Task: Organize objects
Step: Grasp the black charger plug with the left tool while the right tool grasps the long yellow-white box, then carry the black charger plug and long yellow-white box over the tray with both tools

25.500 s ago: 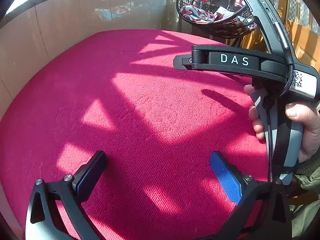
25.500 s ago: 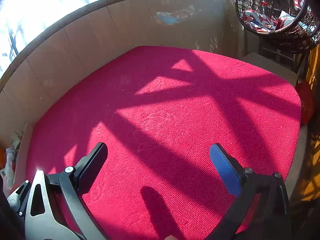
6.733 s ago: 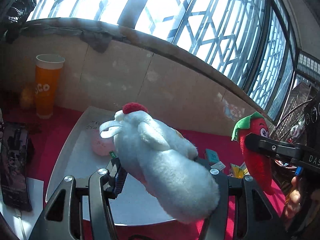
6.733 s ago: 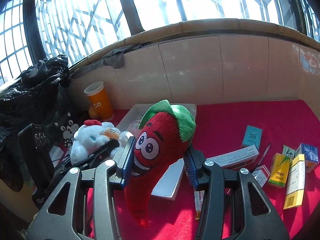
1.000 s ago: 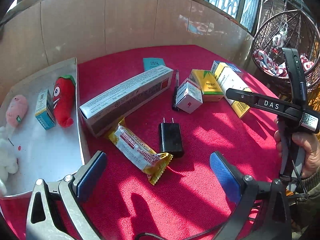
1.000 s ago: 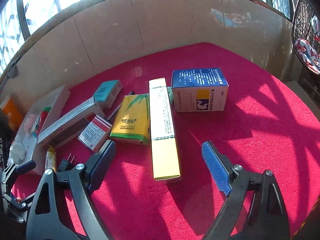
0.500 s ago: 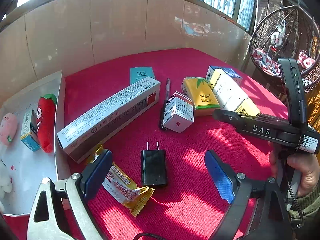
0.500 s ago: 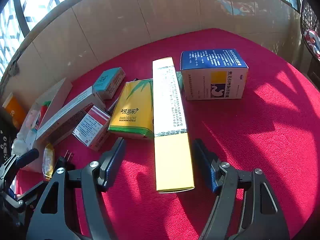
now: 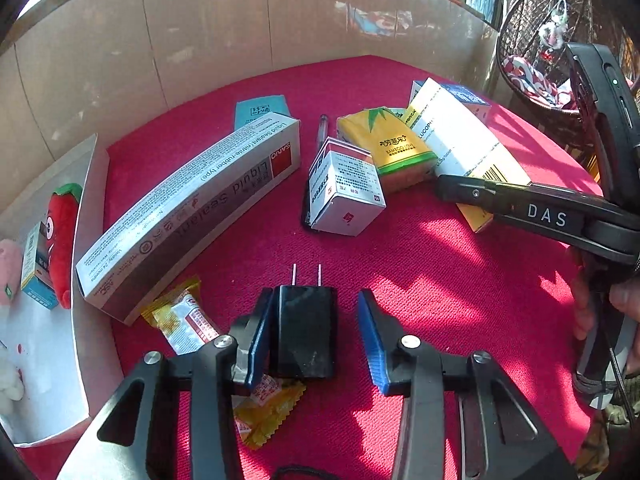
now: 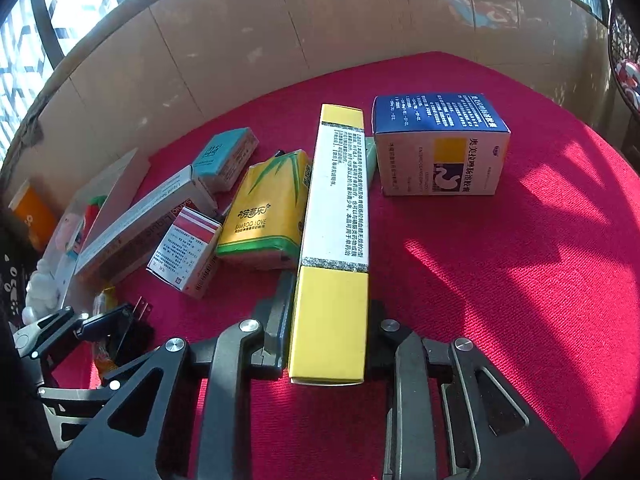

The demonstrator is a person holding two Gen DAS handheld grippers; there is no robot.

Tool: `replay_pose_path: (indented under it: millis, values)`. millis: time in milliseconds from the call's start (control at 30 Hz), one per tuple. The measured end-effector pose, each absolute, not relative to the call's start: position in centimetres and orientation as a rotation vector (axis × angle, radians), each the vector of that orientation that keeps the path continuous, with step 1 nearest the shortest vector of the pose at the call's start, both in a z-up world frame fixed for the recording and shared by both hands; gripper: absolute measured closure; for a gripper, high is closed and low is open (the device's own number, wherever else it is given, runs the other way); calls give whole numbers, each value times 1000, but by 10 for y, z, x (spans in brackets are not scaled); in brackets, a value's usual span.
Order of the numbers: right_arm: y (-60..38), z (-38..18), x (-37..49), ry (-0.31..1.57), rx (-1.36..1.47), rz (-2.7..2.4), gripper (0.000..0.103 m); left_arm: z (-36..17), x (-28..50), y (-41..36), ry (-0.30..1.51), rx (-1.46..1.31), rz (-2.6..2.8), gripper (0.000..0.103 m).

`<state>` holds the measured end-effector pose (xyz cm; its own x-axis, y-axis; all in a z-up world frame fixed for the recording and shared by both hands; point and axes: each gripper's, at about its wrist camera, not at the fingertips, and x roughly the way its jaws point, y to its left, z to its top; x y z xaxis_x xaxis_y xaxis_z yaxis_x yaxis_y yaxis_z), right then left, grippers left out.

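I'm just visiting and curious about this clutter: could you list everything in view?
Red cloth: one, red, under everything.
Charger: one, black, front centre in the left view.
Long box: one, yellow-white, front centre in the right view.
Blue box: one, blue-white, right of the long box.
Tissue pack: one, yellow, left of the long box.
Small box: one, red-white, left of the tissue pack.
Sealant box: one, grey-white, beside the tray.
Teal box: one, teal, behind the sealant box.
Snack wrapper: one, yellow, beside the charger.
Tray: one, white, far left, holding plush toys.
Left gripper: one, black, jaws closing around the charger.
Right gripper: one, black, shut on the long box.
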<state>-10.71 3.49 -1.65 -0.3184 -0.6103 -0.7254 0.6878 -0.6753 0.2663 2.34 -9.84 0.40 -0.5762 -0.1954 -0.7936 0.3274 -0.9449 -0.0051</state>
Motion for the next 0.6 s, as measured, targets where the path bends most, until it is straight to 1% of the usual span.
replay_pose_path:
  millis: [100,233,400,600]
  values:
    - [37,-17,-108,92,1074,-2032,82,5,30,-91,202,1244,-2552,74]
    - [44,-11,-106,55,1038,-2045,83,9,37,-79,230,1214,-2603,74]
    - [53,0,-91,68,956,-2085,83,25,42,-67,225,1150,-2665,74]
    - [80,19,-84,-22,922,-2077,83,43,48,-62,250,1055,-2720,74]
